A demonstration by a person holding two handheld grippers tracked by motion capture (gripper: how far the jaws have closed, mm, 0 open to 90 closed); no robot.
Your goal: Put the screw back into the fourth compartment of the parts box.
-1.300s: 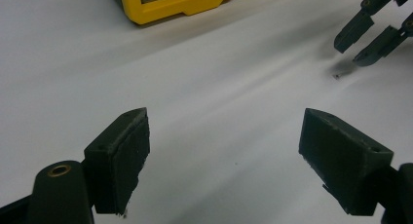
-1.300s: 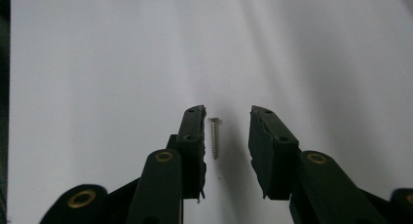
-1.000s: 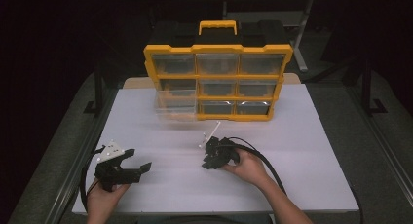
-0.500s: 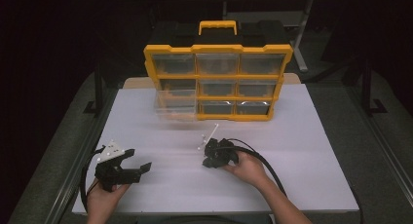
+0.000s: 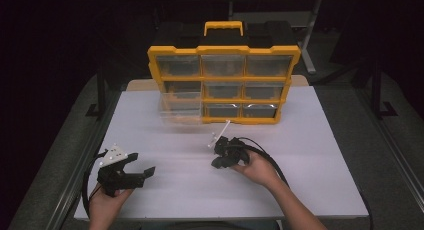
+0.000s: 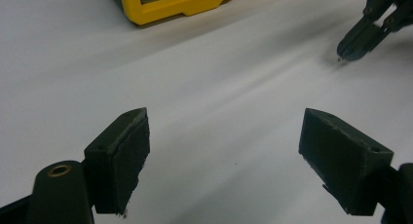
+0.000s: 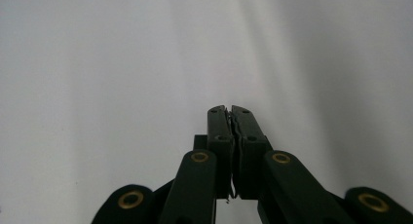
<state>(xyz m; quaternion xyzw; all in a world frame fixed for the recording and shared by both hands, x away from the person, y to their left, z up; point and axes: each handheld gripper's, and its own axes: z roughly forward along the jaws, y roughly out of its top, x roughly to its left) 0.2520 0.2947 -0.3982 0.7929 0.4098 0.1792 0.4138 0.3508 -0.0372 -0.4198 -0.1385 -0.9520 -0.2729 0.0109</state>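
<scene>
Yellow drawer organiser (image 5: pixel 223 85) on white table (image 5: pixel 300 155), left hand-held gripper (image 5: pixel 142 171) spread; right hand-held gripper (image 5: pixel 216 162) closed

Bench (image 5: pixel 310 190) mostly bare white surface: wide free room across the front and middle, and down both sides. Main obstacle is the yellow organizer (image 5: pixel 224 85), upright at the back centre, blocking reach behind it. A clear drawer (image 5: pixel 181 109) sticks out of its lower left, into the room in front. Left hand-held gripper (image 5: pixel 131 171) sits front left, right hand-held gripper (image 5: pixel 216 164) mid-bench, well apart, open passage between them. Small white piece (image 5: pixel 220 131) lies between the right hand-held gripper and the organizer.
</scene>
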